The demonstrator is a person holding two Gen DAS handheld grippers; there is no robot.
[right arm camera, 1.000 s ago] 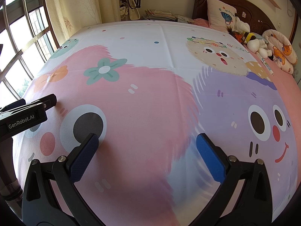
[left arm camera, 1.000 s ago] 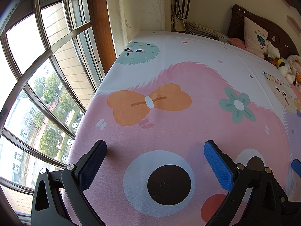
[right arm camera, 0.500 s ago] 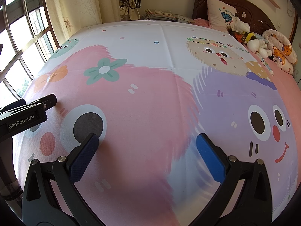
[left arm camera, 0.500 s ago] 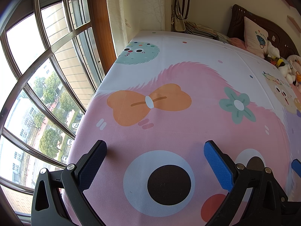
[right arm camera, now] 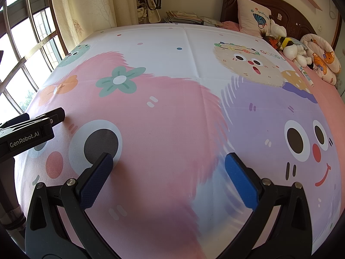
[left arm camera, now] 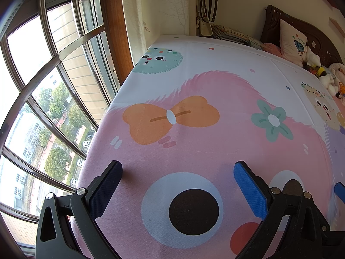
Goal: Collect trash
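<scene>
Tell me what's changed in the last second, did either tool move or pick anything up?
Nothing visibly changed. The left tool and the right tool are both open and empty over the cartoon bedsheet, framed exactly as before. No trash shows on the sheet in either wrist view.

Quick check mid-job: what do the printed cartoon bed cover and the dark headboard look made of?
Printed cartoon bed cover: looks like thin matte woven fabric; fold creases show and there is no shine. Dark carved headboard: appears to be varnished reddish-brown wood with glossy highlights, though a veneer cannot be ruled out.
</scene>
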